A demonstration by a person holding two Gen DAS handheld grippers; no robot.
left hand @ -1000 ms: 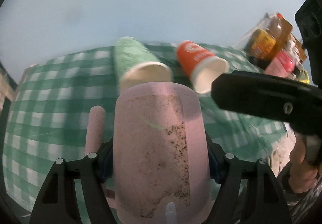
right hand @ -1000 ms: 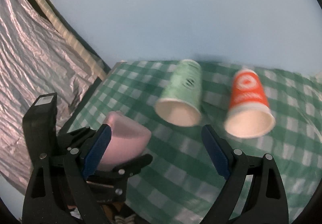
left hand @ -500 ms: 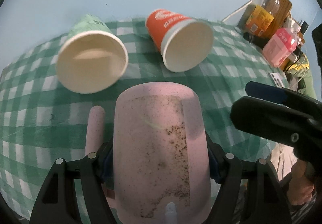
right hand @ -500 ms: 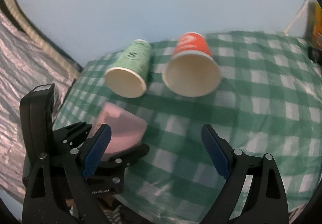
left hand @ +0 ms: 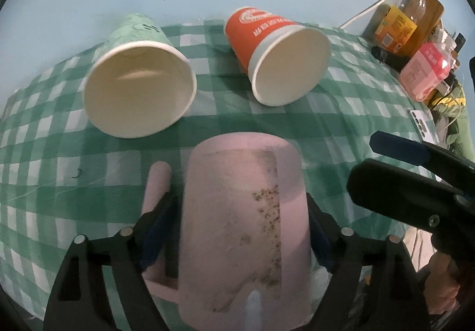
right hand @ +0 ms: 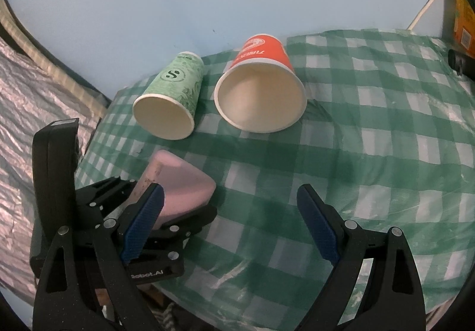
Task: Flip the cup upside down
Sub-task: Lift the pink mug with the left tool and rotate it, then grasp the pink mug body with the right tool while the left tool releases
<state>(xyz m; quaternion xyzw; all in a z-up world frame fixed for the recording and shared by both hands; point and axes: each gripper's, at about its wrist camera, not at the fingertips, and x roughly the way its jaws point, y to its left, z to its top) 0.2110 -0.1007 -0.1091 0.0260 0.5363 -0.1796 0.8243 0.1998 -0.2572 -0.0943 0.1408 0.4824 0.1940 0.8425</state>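
Note:
My left gripper [left hand: 237, 230] is shut on a pink mug [left hand: 243, 212], gripping its sides. The mug's flat base points forward and its handle [left hand: 156, 185] is at the left. The mug also shows in the right wrist view [right hand: 181, 185], held low over the near left part of the green checked tablecloth [right hand: 371, 152]. My right gripper [right hand: 231, 218] is open and empty, to the right of the left gripper. A green paper cup [left hand: 136, 84] and an orange paper cup [left hand: 282, 54] lie on their sides beyond the mug, mouths toward me.
Bottles and a pink package [left hand: 424, 72] crowd the far right table end, with a phone [left hand: 421, 123] near the edge. A silver foil sheet [right hand: 26, 111] hangs off the table's left side. A light blue wall stands behind the table.
Both grippers have moved forward and tilted down toward the table. The two paper cups appear closer. The mug stays gripped in the left gripper; the right stays open.

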